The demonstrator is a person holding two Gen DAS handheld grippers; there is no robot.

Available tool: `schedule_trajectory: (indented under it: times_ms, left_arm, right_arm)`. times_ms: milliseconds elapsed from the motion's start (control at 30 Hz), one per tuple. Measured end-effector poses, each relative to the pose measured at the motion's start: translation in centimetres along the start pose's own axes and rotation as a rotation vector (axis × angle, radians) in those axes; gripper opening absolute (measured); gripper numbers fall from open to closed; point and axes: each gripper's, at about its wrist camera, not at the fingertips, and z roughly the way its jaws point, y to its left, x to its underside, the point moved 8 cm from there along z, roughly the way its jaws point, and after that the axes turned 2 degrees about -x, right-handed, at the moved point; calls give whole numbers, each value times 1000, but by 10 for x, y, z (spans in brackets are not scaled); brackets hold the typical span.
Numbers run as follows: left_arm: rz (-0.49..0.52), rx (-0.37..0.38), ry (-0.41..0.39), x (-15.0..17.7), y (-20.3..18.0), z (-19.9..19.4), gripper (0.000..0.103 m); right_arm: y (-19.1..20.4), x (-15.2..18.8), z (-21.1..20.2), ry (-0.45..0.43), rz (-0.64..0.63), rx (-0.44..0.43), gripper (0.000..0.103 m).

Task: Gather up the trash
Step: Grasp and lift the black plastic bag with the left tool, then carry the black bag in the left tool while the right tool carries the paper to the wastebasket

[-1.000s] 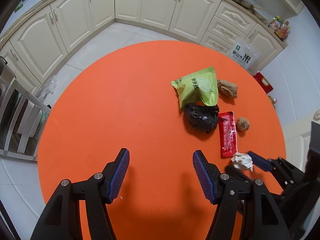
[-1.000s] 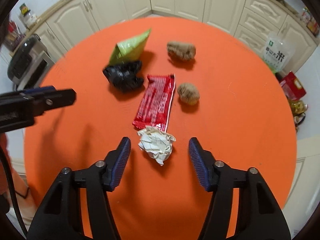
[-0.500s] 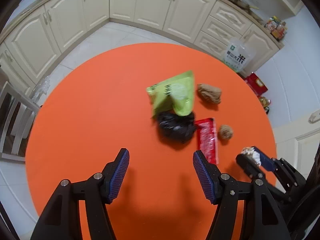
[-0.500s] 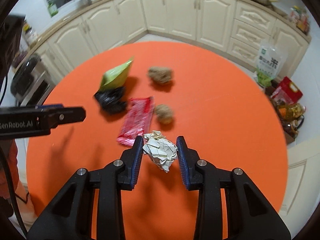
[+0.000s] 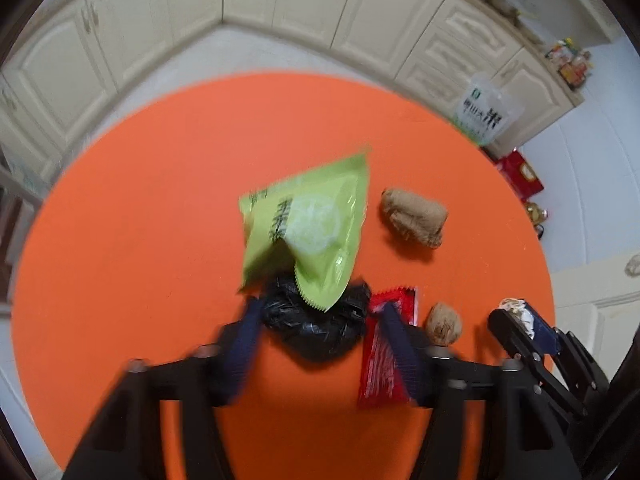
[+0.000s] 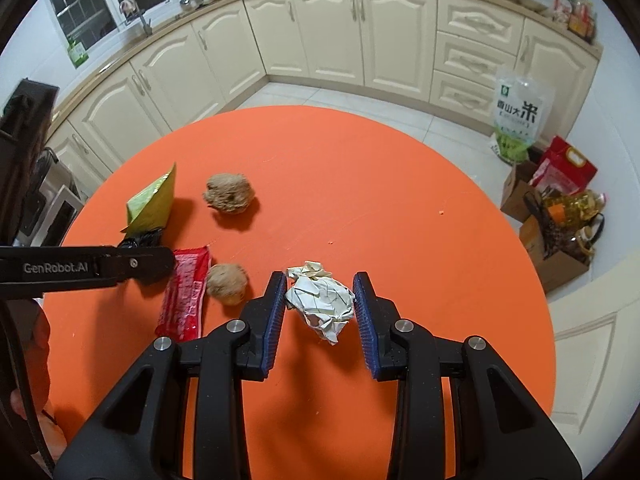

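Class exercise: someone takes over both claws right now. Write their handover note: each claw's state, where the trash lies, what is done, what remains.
Right claw: shut on the crumpled white paper ball, lifted off the round orange table.
Left claw: closing around the crumpled black plastic bag, with the green snack packet leaning on it.
On the table: red wrapper, two brown paper wads.
Done: paper ball picked.
Left: everything else; no bin in view.

Orange table (image 6: 360, 184); lime-green packet (image 5: 308, 228); black bag (image 5: 316, 328); red wrapper (image 6: 186, 292); white paper ball (image 6: 322, 304); two brown lumps (image 6: 229, 193).
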Motion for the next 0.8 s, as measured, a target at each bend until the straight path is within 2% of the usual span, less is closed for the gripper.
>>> schedule_trajectory:
  times_ms: [167,267,533,667,800]
  left_arm:
    - [29,2,-8,5,0,3,34]
    - [55,9,14,12,-2,4,34]
    - [81,27,35,35,-2,-24,34]
    - [94,27,-6,51,-3,-49,34]
    - [109,27,-65,80,-13,-76,34]
  right_arm:
    - [-4,-1,6,14,16,-12,32]
    - [-6,0,4,11,27,-12,32]
    - [-1,13,-20,9,50,-19,32]
    - [3,25,-46,-8,56,-18,32]
    - [7,45,-70,-24,71,-21,32]
